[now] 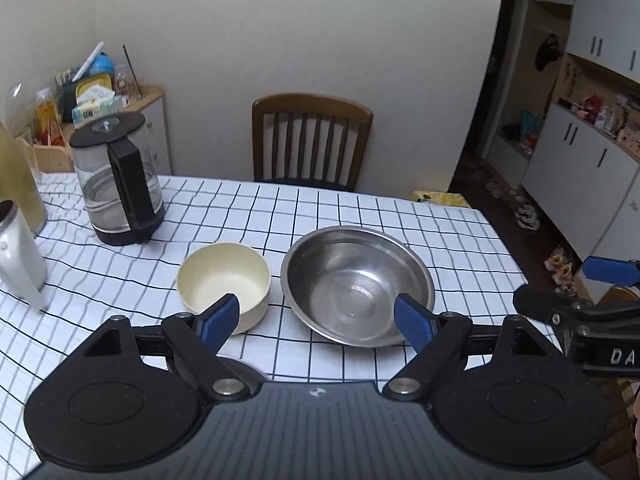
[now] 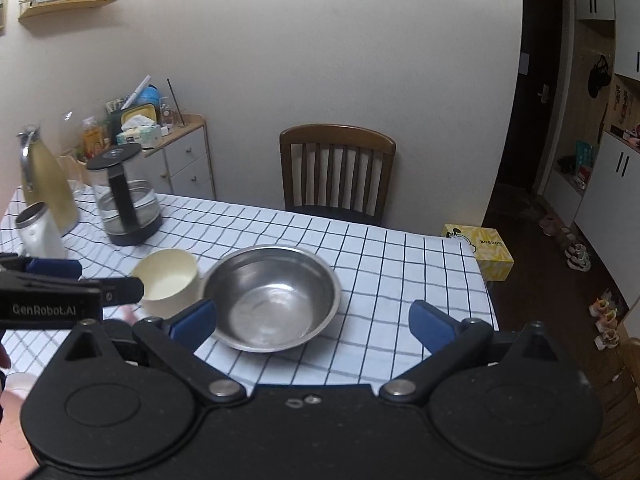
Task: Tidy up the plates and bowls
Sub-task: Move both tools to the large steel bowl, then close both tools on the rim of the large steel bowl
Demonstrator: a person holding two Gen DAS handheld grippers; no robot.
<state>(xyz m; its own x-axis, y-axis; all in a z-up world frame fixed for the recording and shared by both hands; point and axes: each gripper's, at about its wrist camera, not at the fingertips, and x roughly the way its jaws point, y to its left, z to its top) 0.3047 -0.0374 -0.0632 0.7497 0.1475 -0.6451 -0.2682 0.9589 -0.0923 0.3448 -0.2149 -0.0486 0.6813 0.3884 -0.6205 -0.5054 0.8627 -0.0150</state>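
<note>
A table point(image 1: 360, 208) under a white cloth with a dark grid filled the lower half of both views, set against a plain pale wall.

Nearest the camera, at the bottom of the left wrist view, the left gripper point(image 1: 318, 322) hung over the near edge of the cloth with its blue-padded jaws spread wide and nothing between them. At the bottom of the right wrist view the right gripper point(image 2: 314, 322) stood just as wide apart, also empty, low over the cloth.

Just beyond the left gripper's fingertips sat a cream bowl point(image 1: 224, 278), upright and empty, left of centre in the frame. Immediately to its right, close beside it but apart, lay a larger stainless steel bowl point(image 1: 358, 284), also upright and empty. In the right wrist view the steel bowl sat in the centre of the frame, ahead of the open jaws, with the cream bowl at its left.

Further back, in the left part of the frame, stood a glass electric kettle point(image 1: 118, 180) with a black lid and handle. A white tumbler point(image 1: 18, 254) and a yellowish jug point(image 2: 48, 184) stood at the far left edge.

Behind the table a wooden chair point(image 1: 310, 142) faced the wall. A cluttered low cabinet point(image 2: 188, 160) occupied the upper left, and white cupboards point(image 1: 580, 168) the right edge.
</note>
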